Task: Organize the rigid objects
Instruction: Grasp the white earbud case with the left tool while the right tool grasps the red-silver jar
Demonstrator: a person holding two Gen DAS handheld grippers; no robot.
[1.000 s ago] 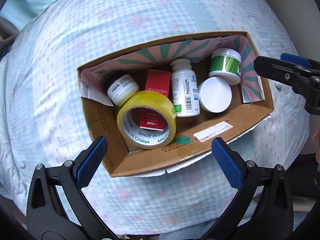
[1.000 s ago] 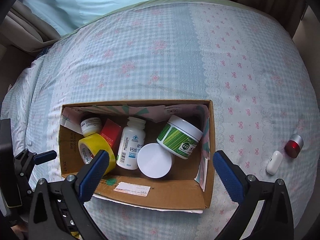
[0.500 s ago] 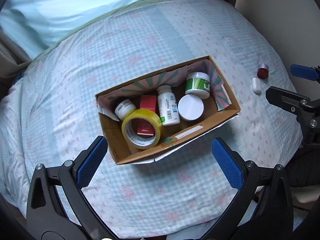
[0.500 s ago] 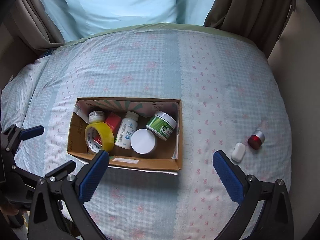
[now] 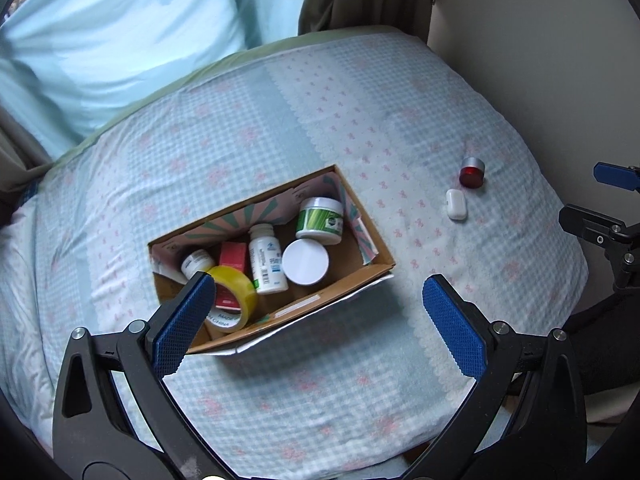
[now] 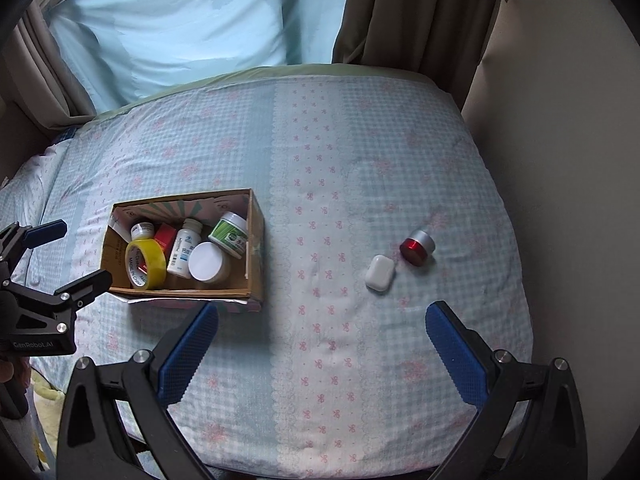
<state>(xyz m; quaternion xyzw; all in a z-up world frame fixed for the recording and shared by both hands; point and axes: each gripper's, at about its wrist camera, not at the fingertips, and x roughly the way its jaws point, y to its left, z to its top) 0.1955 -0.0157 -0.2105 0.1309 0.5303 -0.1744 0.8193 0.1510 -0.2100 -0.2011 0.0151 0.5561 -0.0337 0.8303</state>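
Both the left hand-held gripper (image 5: 316,320) and the right hand-held gripper (image 6: 322,350) are released and empty above the bed (image 6: 340,160), probably because the small white rounded plastic case (image 6: 380,273) and the red jar with a silver lid (image 6: 418,247) lie outside the brown cardboard box (image 6: 256,256).

Both wrist cameras look down from high over the bed (image 5: 280,152), sharing the cardboard box (image 5: 352,280) (image 6: 256,248) at 11 o'clock.
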